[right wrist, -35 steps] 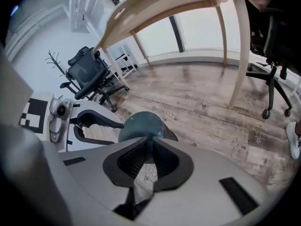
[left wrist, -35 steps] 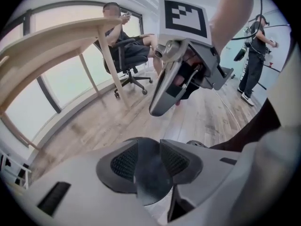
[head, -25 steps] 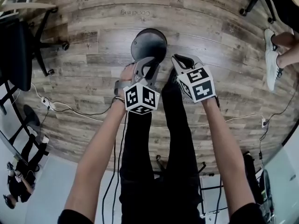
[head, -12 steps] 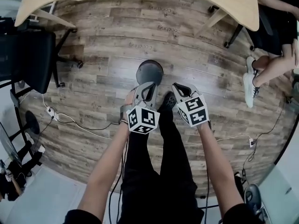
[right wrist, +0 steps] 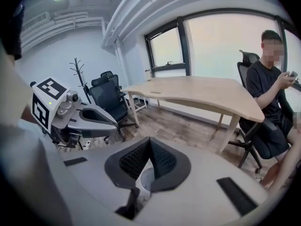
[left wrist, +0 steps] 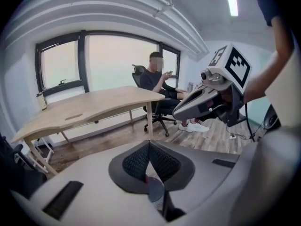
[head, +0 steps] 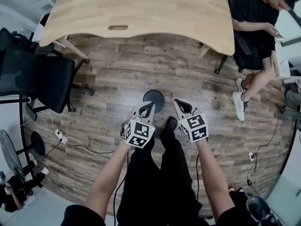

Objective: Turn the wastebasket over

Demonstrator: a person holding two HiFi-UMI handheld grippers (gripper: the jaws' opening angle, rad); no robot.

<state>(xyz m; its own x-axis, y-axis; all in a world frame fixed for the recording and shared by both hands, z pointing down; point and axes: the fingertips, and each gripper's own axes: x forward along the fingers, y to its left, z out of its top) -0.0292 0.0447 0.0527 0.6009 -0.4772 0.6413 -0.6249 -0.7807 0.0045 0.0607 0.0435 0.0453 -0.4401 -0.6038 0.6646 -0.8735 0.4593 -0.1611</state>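
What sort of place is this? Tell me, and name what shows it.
Probably an office or meeting room: a large wooden desk stands on plank flooring, a black swivel chair sits near it, and wide windows line the wall behind.

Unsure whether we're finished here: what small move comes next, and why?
Probably just lower for a closer look: the left gripper and right gripper are both shut and empty, and the wastebasket stands free on the floor, seemingly flat base up.

R tongs closed, empty; desk & seated person beyond.
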